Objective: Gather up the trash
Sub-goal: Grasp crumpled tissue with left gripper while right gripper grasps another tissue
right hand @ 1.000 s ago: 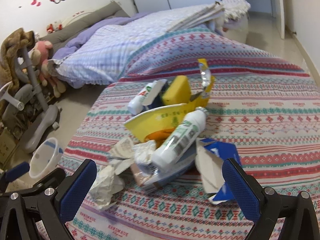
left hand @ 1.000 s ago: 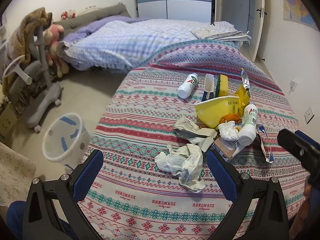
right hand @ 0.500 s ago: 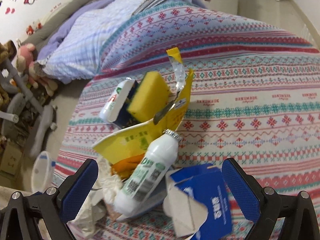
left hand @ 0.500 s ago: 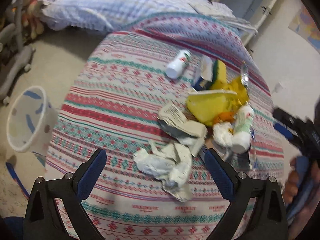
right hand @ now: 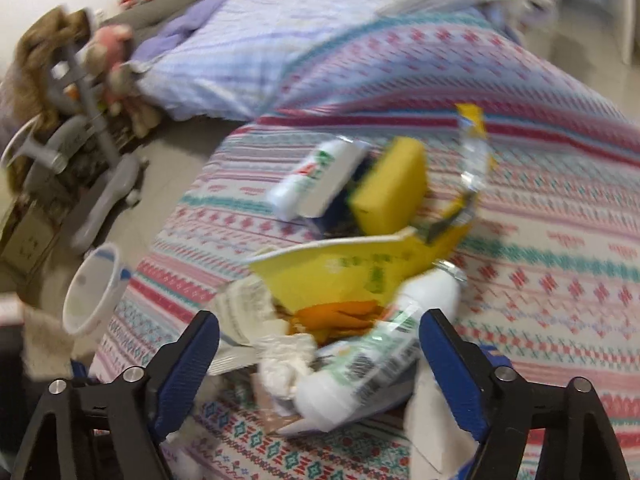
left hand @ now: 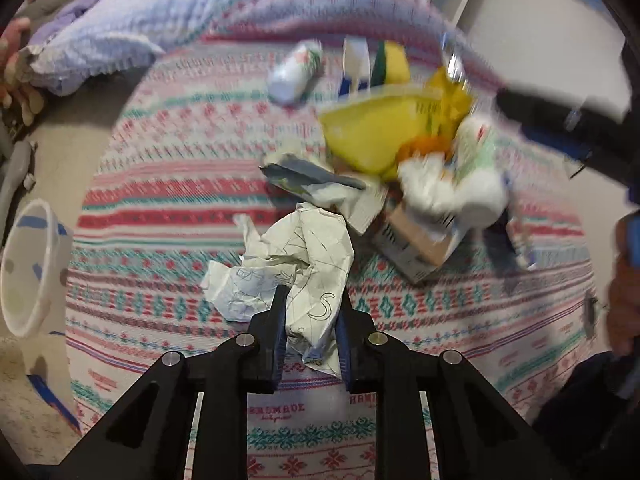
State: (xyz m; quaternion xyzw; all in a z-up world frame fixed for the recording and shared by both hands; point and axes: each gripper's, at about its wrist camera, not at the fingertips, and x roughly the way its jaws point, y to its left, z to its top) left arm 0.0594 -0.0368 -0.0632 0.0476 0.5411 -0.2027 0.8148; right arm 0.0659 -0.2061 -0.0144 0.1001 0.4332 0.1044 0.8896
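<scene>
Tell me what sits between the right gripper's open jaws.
In the right wrist view, the right gripper is open around a white plastic bottle lying on its side, with a crumpled white tissue beside it and orange peel just beyond.

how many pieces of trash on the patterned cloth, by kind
white plastic bottles: 2
crumpled paper sheets: 1, pinched in the left gripper
yellow sponges: 1
yellow paper bowls: 1
yellow foil wrappers: 1
white tissue wads: 1
total clearly countable: 7; flattened cartons and wrappers underneath are too blurred to count
</scene>
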